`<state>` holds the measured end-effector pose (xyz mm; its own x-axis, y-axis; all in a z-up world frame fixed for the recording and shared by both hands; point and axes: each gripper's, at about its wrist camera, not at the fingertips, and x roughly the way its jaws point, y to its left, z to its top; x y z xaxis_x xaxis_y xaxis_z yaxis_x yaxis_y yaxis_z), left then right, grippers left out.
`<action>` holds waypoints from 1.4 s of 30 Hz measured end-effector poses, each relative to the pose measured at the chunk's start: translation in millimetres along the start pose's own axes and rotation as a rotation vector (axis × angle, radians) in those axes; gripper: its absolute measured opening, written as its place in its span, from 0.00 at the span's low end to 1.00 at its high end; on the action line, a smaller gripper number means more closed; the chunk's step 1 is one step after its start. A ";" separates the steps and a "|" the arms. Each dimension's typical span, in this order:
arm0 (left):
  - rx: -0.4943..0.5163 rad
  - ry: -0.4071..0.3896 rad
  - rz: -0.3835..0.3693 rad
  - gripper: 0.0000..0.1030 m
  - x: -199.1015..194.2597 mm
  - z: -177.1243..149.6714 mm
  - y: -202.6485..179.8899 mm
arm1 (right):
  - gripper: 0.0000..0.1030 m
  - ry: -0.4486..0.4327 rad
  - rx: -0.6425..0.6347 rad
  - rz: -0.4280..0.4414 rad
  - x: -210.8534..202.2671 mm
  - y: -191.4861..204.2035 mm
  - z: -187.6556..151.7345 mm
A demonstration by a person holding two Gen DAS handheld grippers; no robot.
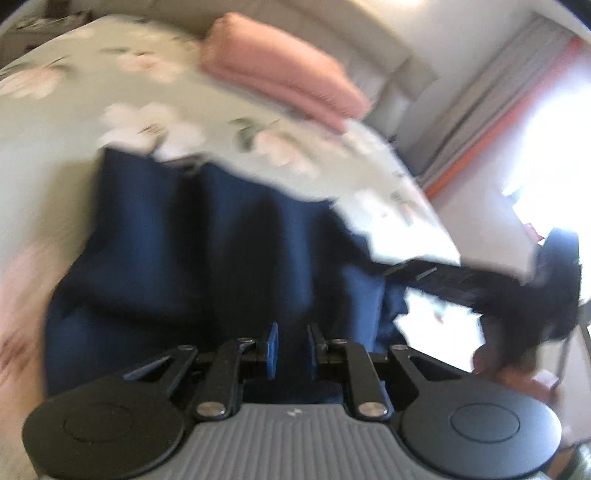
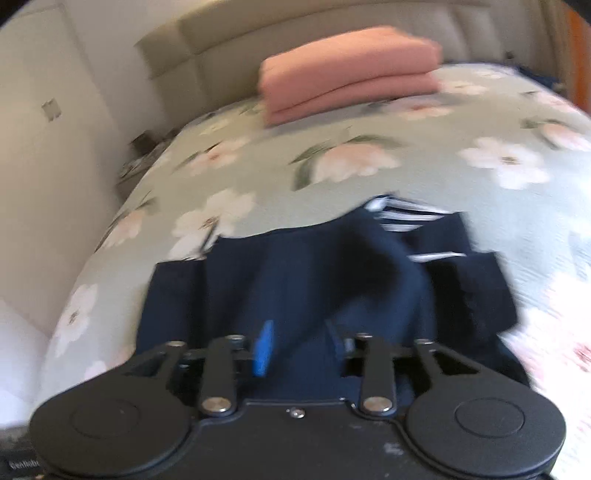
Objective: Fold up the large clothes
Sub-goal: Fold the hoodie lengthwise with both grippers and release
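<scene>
A navy blue garment (image 1: 192, 240) lies on the floral bedspread (image 1: 74, 122), partly folded, with white stripes showing at its far edge in the right wrist view (image 2: 406, 218). My left gripper (image 1: 293, 350) sits over the near part of the garment, its blue pads a small gap apart with nothing clearly between them. My right gripper (image 2: 303, 347) is over the garment (image 2: 295, 280) with its jaws apart, and a raised fold of navy cloth lies just beyond them. The right gripper also shows in the left wrist view (image 1: 480, 284), blurred, at the garment's right side.
A folded pink blanket (image 1: 280, 81) (image 2: 347, 70) sits at the far end of the bed by the padded headboard (image 2: 295, 33). Curtains and a bright window (image 1: 535, 147) are to the right. A wall (image 2: 44, 184) runs along the bed's left side.
</scene>
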<state>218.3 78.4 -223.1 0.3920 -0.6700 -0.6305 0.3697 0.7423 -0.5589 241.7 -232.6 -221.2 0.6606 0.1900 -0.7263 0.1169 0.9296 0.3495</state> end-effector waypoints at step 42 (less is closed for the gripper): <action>-0.511 0.240 0.029 0.37 -77.7 -138.6 66.1 | 0.78 0.283 0.091 -0.059 -111.3 -82.4 -133.5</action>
<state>95.5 181.4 -285.7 0.1714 -0.6713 -0.7211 -0.1170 0.7128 -0.6915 59.6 -288.2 -248.2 0.4189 0.2286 -0.8788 0.2234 0.9121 0.3437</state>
